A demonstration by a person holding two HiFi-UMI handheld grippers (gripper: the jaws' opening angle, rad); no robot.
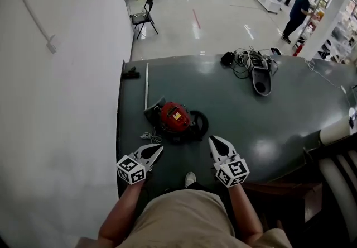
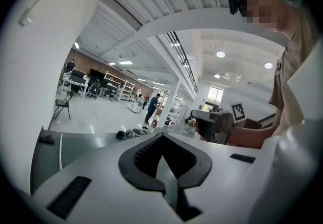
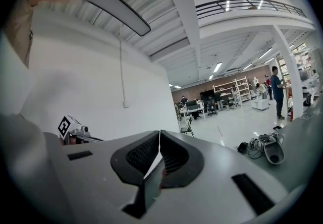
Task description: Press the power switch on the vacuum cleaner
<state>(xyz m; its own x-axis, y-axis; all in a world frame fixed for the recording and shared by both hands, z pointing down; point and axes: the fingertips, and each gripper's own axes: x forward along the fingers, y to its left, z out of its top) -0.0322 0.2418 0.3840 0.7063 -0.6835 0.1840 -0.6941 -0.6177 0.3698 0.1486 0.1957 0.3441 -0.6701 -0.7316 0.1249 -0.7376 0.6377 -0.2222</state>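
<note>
**Both grippers wait above the vacuum cleaner, switch not pressed yet**

Closest to the camera are the person's tan shorts [image 1: 178, 216], with one shoe [image 1: 190, 179] peeking out in front. Just past them are the two grippers, one in each hand.

The left gripper [image 1: 159, 148] has its jaws pushed together at the tips, and there is nothing between them. The right gripper [image 1: 214, 141] looks the same, jaws closed and holding nothing. Both point forward and touch nothing.

The vacuum cleaner [image 1: 175, 118] sits on the dark green mat [image 1: 240, 124], just in front of the grippers and a bit closer to the left one. It is round and red on top, with a small yellow patch in the middle. A black round part sits at its right side, and a thin white cord [image 1: 149, 136] lies in a little heap at its left. I cannot tell from here which part is the power switch.

Far back on the mat lies a grey machine [image 1: 260, 76] in a tangle of cables. A white stick [image 1: 146, 85] lies near the mat's left edge.

It looks like the job has not started. Neither gripper is touching the vacuum cleaner. One closed gripper has to go down to the red top, find the switch and push it. A closed tip should work well as a poking finger.
</note>
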